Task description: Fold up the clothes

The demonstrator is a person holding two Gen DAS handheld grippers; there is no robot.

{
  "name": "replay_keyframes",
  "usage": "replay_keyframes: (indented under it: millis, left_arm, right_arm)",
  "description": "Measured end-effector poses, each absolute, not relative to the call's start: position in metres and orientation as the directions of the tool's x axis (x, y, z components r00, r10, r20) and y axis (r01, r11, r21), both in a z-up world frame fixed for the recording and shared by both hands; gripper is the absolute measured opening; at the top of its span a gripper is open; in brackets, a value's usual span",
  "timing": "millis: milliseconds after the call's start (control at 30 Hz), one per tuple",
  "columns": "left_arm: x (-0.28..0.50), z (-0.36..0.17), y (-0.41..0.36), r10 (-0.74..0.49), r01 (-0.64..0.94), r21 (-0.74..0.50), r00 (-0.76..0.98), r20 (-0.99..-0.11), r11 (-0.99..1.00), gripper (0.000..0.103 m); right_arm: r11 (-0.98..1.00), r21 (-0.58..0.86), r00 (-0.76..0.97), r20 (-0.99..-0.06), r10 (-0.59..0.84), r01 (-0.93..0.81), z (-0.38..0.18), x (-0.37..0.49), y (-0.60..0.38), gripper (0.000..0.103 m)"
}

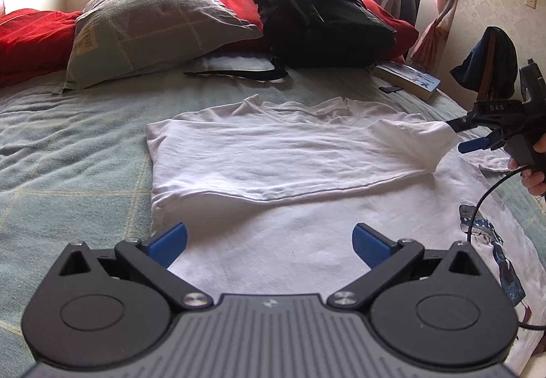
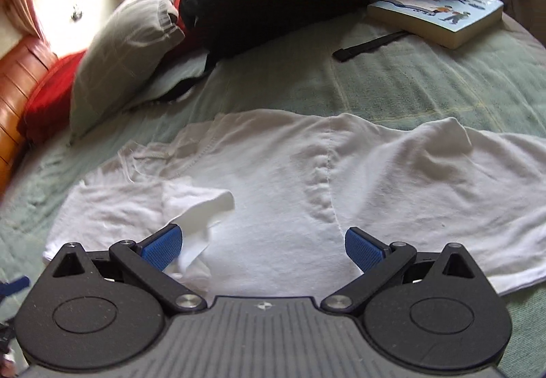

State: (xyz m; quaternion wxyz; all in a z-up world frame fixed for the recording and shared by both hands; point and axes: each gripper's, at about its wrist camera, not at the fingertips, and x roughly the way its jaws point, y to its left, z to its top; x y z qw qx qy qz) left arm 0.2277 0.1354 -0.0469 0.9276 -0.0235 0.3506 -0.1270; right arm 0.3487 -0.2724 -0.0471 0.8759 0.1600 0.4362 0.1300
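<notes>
Right wrist: right claw (image 2: 261, 248) wide open, possibly brushing shirt (image 2: 273, 173).

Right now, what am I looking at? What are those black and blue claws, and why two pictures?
There is no robot here: a person holds a pair of hand-held tongs in each hand, and a camera on each looks forward along its blue fingers. One picture comes from the left tongs, the other from the right tongs. Both pairs are open and hold nothing. The left camera also sees the right tongs from the side, with the person's hand on the handle. Below them a white T-shirt, partly folded over itself, lies on a green bedspread. Further back are a pillow, a black backpack and a book.
</notes>
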Motion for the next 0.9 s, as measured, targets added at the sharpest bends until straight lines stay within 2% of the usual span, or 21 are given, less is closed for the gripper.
replay_keyframes:
  millis: [367, 500, 633, 833, 900]
  left_arm:
    - [0.226, -0.047, 0.131, -0.257, 0.226, -0.133, 0.716, -0.649, 0.965, 0.102]
    - [0.225, -0.049, 0.129, -0.261, 0.23, -0.135, 0.711, -0.653, 0.964, 0.102]
    - [0.226, -0.052, 0.126, -0.267, 0.239, -0.135, 0.702, -0.66, 0.962, 0.102]
    - [0.224, -0.051, 0.124, -0.275, 0.243, -0.142, 0.705, -0.654, 0.96, 0.102]
    - [0.222, -0.051, 0.124, -0.274, 0.242, -0.142, 0.706, -0.652, 0.96, 0.102]
  right_arm:
    - [0.794, 0.585, 0.55, -0.614, 0.567, -0.166, -0.046, 0.35, -0.271, 0.103]
    - [0.757, 0.638, 0.516, -0.604, 0.607, -0.144, -0.059, 0.349, -0.272, 0.103]
    - [0.663, 0.734, 0.476, -0.535, 0.698, -0.147, -0.078, 0.349, -0.275, 0.103]
    - [0.538, 0.829, 0.498, -0.406, 0.767, -0.153, -0.1, 0.377, -0.28, 0.095]
    - [0.524, 0.841, 0.504, -0.398, 0.766, -0.132, -0.104, 0.381, -0.285, 0.079]
